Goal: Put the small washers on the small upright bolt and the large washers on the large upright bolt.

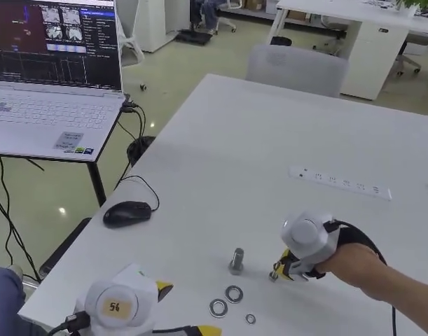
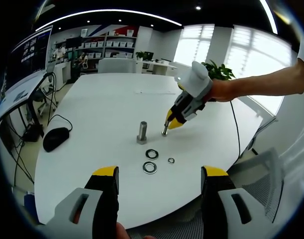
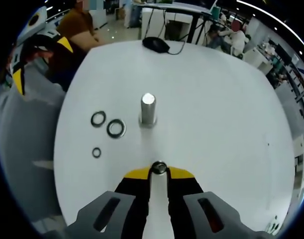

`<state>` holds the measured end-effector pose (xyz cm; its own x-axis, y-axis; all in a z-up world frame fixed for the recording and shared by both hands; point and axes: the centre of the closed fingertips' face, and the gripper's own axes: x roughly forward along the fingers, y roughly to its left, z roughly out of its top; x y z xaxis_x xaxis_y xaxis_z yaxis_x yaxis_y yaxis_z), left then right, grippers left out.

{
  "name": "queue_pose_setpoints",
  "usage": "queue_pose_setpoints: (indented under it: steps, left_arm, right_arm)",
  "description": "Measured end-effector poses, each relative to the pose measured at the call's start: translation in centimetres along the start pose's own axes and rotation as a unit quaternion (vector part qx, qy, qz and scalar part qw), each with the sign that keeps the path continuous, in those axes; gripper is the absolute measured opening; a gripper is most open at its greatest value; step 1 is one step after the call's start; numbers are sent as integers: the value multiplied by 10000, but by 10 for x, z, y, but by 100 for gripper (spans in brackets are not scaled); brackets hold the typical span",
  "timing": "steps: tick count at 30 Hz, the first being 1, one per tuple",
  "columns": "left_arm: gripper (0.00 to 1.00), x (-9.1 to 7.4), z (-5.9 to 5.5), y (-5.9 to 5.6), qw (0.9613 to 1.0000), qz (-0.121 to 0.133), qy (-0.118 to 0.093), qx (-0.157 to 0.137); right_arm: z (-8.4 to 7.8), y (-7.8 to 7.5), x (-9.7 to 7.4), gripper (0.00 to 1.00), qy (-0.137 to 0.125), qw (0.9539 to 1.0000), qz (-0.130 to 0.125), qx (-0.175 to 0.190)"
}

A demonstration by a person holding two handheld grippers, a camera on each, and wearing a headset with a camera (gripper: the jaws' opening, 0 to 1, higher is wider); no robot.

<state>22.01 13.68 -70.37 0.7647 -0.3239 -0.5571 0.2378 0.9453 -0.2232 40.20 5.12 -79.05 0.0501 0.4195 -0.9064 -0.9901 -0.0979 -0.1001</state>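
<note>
The large upright bolt (image 1: pixel 236 260) (image 2: pixel 142 133) (image 3: pixel 148 109) stands near the table's front. To its right is the small upright bolt (image 1: pixel 273 276) (image 2: pixel 164 132). My right gripper (image 1: pixel 284 269) (image 2: pixel 167 124) (image 3: pixel 159 169) is at the top of the small bolt, shut on a small ring that looks like a small washer (image 3: pixel 159 168). Two large washers (image 1: pixel 234 293) (image 1: pixel 218 307) (image 2: pixel 152 154) (image 3: pixel 116 129) and one small washer (image 1: pixel 250 319) (image 2: pixel 171 160) (image 3: pixel 96 152) lie flat in front of the bolts. My left gripper (image 1: pixel 185 308) (image 2: pixel 159 172) hovers open near the table's front edge with nothing between its fingers.
A black mouse (image 1: pixel 127 213) with its cable lies to the left on the white table (image 1: pixel 270 140). A white power strip (image 1: pixel 340 183) lies farther back on the right. A laptop (image 1: pixel 52 105) sits on a side stand to the left, and a grey chair (image 1: pixel 294 68) stands behind the table.
</note>
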Motion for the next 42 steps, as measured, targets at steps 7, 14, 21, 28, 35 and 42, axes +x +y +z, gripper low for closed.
queue_pose_setpoints:
  steps: [7,14,21,28,35,42]
  left_arm:
    - [66,0,-3,1,10000,25,35,-19]
    - [66,0,-3,2,10000,58,45,-36]
    - [66,-1,-3,2,10000,75,51,-34]
    - [66,0,-3,0,10000,67,56,-15]
    - [66,1,-4,-5,10000,42,66,7]
    - [66,1,-2,-7,10000,25,53,36]
  right_arm:
    - [-11,1,15,9,141,9999,92,-20]
    - [-16,2,22,9,169,9998,122,80]
    - [-17,4,22,10,103,9996,121,226]
    - [-25,14,18,14,-25,9984,213,523]
    - [-30,43,18,17,-124,9984,448,310]
    - [-19,68,17,17,-299,9971,702,43]
